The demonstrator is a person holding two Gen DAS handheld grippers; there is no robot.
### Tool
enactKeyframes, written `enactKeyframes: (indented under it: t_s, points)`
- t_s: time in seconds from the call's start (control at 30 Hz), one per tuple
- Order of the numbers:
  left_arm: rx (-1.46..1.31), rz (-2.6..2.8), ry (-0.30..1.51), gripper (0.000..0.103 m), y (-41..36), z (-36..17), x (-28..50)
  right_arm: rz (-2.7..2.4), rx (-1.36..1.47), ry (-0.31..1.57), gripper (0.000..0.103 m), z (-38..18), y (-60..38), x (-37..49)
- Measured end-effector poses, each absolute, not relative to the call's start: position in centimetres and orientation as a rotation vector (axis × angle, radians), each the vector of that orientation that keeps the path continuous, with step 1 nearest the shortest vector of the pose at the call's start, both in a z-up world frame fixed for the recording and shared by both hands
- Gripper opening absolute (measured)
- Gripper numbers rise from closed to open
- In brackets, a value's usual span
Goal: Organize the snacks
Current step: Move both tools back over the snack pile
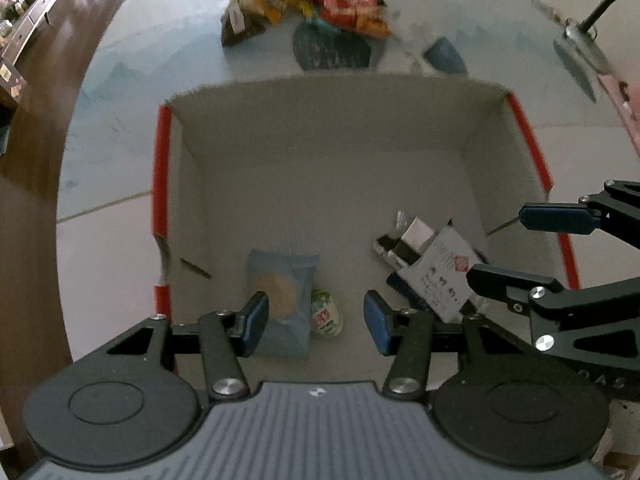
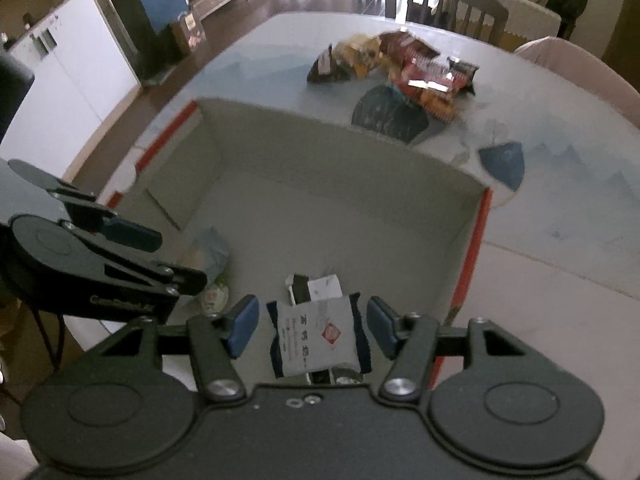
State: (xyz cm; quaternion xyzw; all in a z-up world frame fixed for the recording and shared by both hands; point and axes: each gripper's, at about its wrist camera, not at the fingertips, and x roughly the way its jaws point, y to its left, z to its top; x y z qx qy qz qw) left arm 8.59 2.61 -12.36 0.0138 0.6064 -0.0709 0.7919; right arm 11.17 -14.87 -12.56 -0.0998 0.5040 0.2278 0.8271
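A light blue cookie packet (image 1: 282, 304) and a small green-and-white snack (image 1: 327, 312) lie at the near left of the cardboard box (image 1: 320, 120); a white packet with a red seal (image 2: 316, 334) lies near right. More snacks (image 2: 404, 68) are piled on the far surface (image 2: 560, 300). The left tool (image 1: 316, 322) and right tool (image 2: 312, 326) hang released, empty, above the box.

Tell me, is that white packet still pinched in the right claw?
No: the white packet lies on the box floor, with clear gaps between it and both blue pads of the open right claw.
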Motion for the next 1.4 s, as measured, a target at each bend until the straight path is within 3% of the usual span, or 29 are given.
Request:
enactKeyframes:
  t_s: [0.3,0.37,0.53,0.77,0.83,1.03,1.13,1.4]
  points:
    - [0.003,-0.155,1.172,0.051,3.3,-7.5,7.9,0.476,-0.151,0.985,0.062,-8.3,-15.6,11.0]
    - [0.009,-0.154,1.147,0.057,3.3,-6.5,8.0,0.478,-0.136,0.969,0.063,-7.5,-15.6,11.1]
    - [0.018,-0.150,1.079,0.061,3.4,-4.0,8.3,0.480,-0.111,0.925,0.075,-5.5,-15.6,11.6]
    - [0.020,-0.144,1.039,0.066,3.9,-1.4,10.0,0.482,-0.073,0.886,0.083,-2.5,-15.6,13.4]
    - [0.017,-0.139,1.026,0.069,4.1,-0.8,10.8,0.478,-0.064,0.880,0.095,-1.7,-15.7,14.3]
    - [0.013,-0.122,0.992,0.072,4.4,0.1,14.5,0.481,-0.060,0.862,0.101,-0.5,-16.0,18.2]
    - [-0.009,-0.114,0.977,0.080,4.6,0.2,16.7,0.489,-0.051,0.873,0.101,-0.4,-16.3,20.4]
    - [-0.037,-0.059,1.011,0.080,5.4,-0.3,24.1,0.473,-0.024,0.913,0.102,-0.7,-17.1,27.6]
